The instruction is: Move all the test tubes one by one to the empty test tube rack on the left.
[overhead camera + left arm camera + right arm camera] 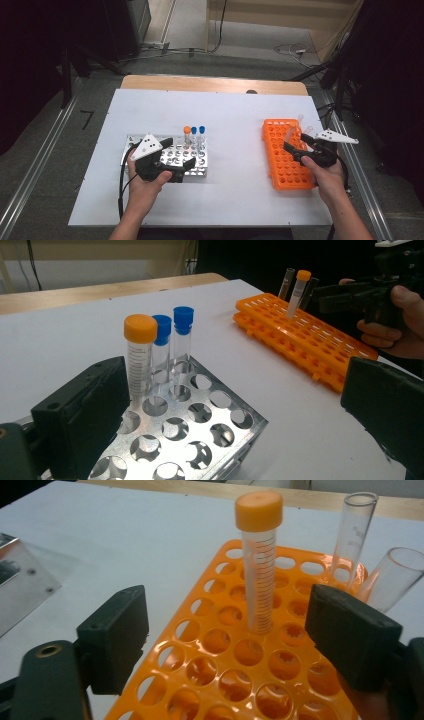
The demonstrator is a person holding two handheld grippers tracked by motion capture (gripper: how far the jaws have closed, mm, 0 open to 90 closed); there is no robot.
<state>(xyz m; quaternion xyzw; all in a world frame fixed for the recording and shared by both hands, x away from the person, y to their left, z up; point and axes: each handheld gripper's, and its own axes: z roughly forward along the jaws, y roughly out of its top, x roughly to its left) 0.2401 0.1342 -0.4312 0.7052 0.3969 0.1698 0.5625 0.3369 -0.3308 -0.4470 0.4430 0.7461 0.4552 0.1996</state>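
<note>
Both tools are sitting open, gripping nothing. Left tool (pixel 176 166) is hovering over the metal rack (pixel 200 415) at the left of the white table (pixel 235 115), jaws spread wide. Right tool (pixel 225 635) is hanging over the orange rack (pixel 220 665) at the right, jaws either side of the orange-capped tube (pixel 260 555) but apart from it.

That tube is standing upright in a hole toward the rack's far end, two uncapped clear tubes (pixel 357 527) leaning just beyond. Three capped tubes (pixel 160 347), one orange and two blue, are standing at the metal rack's far edge.

Judging: tubes are looking light, stiff, smooth and slippery plastic; best grip is on the body just under the cap, gentle squeeze, straight lift.

Tube bottoms are hiding inside the racks; contents unclear. Clear tubes are barely showing in the high view.
</note>
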